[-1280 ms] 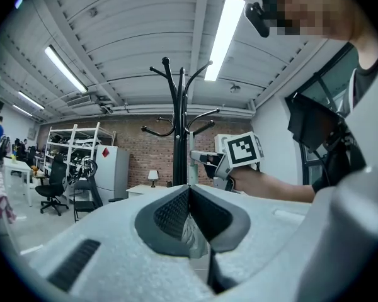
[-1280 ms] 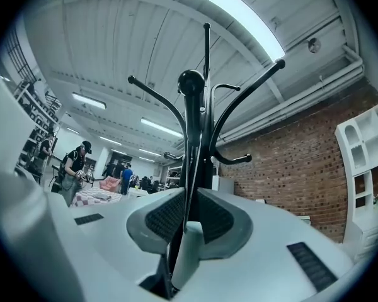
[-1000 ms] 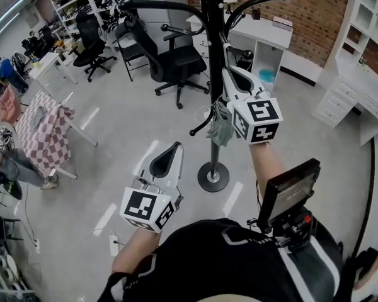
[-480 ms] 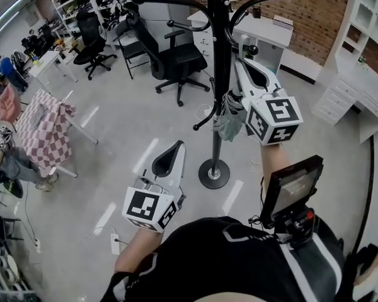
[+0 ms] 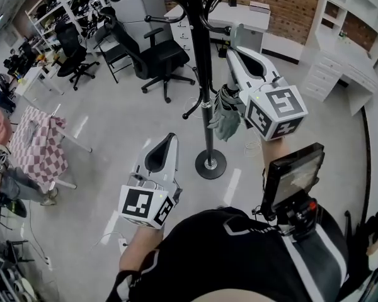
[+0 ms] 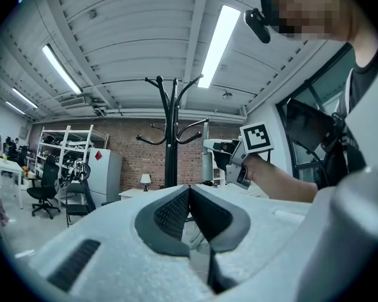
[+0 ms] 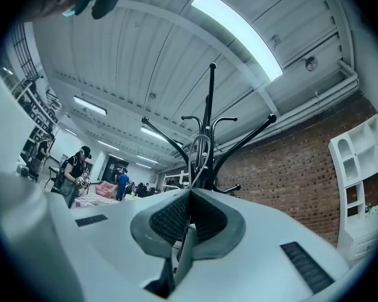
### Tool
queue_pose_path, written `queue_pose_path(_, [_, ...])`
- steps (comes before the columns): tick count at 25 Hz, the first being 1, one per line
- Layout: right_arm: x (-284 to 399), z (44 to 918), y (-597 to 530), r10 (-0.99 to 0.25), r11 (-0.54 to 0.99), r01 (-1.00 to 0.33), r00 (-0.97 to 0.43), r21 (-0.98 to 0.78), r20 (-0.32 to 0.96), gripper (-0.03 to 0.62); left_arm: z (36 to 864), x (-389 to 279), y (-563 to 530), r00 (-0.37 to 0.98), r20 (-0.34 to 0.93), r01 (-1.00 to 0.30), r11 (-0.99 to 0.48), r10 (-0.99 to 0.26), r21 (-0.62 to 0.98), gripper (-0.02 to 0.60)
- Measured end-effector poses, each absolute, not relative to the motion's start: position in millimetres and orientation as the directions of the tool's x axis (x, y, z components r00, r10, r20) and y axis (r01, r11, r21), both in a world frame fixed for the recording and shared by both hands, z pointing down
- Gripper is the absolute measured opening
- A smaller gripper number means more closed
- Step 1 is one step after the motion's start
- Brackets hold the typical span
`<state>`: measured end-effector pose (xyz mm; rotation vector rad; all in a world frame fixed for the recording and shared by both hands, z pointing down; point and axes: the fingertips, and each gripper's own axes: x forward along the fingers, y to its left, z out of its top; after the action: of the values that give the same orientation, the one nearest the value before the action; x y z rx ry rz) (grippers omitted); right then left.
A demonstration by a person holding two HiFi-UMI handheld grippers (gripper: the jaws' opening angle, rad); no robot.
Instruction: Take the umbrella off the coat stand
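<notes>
Reaching up beside the stand (image 5: 200, 74), my right gripper (image 5: 234, 52) holds the umbrella (image 5: 225, 113), whose folded grey canopy hangs just right of the pole in the head view. My left gripper (image 5: 169, 140) sits low, well apart.

Left gripper view: its jaws are pressed together on nothing, pointed at the stand.

Right gripper view: jaws clamped on a pale part of the umbrella, its loop (image 7: 200, 148) rising ahead in front of the hooks.

Grasp made, I judge. Whether the loop has cleared its hook I cannot tell, and carrying the umbrella away is left to do.
</notes>
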<state>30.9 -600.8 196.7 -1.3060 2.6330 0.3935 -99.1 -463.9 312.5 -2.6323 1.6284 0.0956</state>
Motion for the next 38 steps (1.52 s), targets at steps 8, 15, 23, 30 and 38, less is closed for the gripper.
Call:
queue_pose_path(8, [52.1, 196.5, -560.2, -0.773, 0.555, -0.819, -0.573, 0.145, -0.273, 0.009, 311.9, -87.8, -445.3, 0.492, -0.082, -0.869, -0.495, -0.866, 0.011, 0.011])
queue_pose_path(15, [69.9, 206.3, -526.0, -0.792, 0.541, -0.829, -0.558, 0.139, -0.247, 0.009, 309.8, -78.5, -432.5, 0.526, -0.092, -0.848, -0.530, -0.845, 0.021, 0.011])
queue_pose_path(23, [73.4, 213.9, -482.9, -0.816, 0.513, -0.848, -0.530, 0.133, -0.229, 0.009, 306.8, -83.4, -414.6, 0.555, -0.110, -0.828, -0.561, -0.824, 0.023, 0.011])
queue_pose_path(30, [76.7, 219.3, -442.5, -0.848, 0.467, -0.876, -0.482, 0.118, -0.220, 0.009, 299.7, -83.2, -388.2, 0.594, -0.134, -0.800, -0.600, -0.793, 0.005, 0.011])
queue_pose_path(38, [66.0, 223.3, -395.7, -0.870, 0.432, -0.895, -0.446, 0.111, -0.213, 0.009, 290.4, -100.5, -359.8, 0.617, -0.145, -0.784, -0.620, -0.774, -0.028, 0.011])
